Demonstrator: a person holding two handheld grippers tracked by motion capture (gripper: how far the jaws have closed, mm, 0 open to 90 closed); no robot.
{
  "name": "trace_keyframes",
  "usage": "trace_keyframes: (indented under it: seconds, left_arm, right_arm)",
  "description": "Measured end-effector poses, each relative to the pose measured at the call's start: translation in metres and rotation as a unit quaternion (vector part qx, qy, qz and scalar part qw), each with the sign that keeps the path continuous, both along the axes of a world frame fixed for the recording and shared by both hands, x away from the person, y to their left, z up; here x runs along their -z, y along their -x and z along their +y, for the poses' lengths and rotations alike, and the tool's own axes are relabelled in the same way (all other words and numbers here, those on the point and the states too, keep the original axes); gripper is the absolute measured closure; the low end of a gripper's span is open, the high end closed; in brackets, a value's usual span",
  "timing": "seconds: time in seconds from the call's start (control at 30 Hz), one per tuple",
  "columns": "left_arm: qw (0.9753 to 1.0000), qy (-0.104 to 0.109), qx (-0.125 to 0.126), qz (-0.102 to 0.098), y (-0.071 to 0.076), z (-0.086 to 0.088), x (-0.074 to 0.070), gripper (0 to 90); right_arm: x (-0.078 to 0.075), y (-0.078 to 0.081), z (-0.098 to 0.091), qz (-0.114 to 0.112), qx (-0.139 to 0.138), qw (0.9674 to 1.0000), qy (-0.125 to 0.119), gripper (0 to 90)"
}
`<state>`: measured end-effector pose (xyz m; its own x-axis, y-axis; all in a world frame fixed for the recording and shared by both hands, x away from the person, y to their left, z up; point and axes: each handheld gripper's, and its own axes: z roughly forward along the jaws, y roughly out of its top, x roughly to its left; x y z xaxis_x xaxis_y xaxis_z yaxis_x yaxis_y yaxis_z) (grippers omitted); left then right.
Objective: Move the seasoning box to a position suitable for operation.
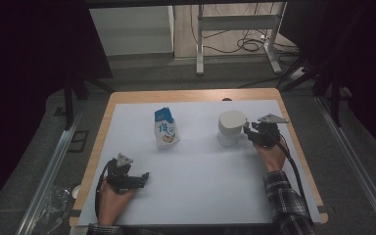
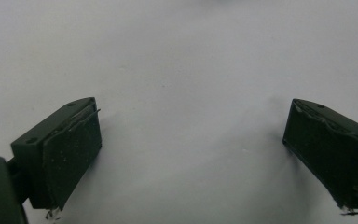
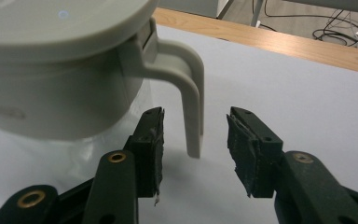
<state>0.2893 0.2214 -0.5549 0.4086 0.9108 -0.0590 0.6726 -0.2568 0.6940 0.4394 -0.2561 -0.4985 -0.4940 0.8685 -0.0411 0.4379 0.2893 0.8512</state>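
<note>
Plainly, the jug, standing toward the surface's far right, is judged rigid, smooth and light, best pinched at its handle, which lies untouched between the right gripper's half-spread jaws, while the left gripper's jaws are spread wide.

High view: fixed above the near edge of the tabletop, facing forward and down, far enough to take in all four edges and the floor beyond. Left gripper view: riding low, aimed along its own fingers at bare white sheet, very near. Right gripper view: close behind the jug, looking toward the far wooden edge. Shared with the high view: jug and white sheet.
</note>
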Motion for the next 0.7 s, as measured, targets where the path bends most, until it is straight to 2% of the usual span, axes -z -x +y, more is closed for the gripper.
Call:
trace_keyframes:
  seconds: [0.1, 0.17, 0.47, 0.53, 0.7]
  left_arm:
    - [1.0000, 0.000, 0.000, 0.000, 0.000, 0.000, 0.000, 3.9]
    - [1.0000, 0.000, 0.000, 0.000, 0.000, 0.000, 0.000, 3.9]
    - [1.0000, 0.000, 0.000, 0.000, 0.000, 0.000, 0.000, 3.9]
    - [1.0000, 0.000, 0.000, 0.000, 0.000, 0.000, 0.000, 3.9]
    - [1.0000, 0.000, 0.000, 0.000, 0.000, 0.000, 0.000, 3.9]
  right_arm:
    - [0.000, -0.004, 0.004, -0.004, 0.003, 1.0000, -0.008, 58.4]
    - [0.000, -0.007, 0.007, 0.004, 0.008, 1.0000, -0.004, 60.0]
    - [0.004, -0.012, 0.015, 0.001, 0.024, 0.9997, 0.006, 72.6]
    - [0.005, -0.012, 0.016, -0.004, 0.027, 0.9996, 0.011, 77.0]
    - [0.005, -0.009, 0.020, -0.022, 0.037, 0.9986, 0.030, 79.8]
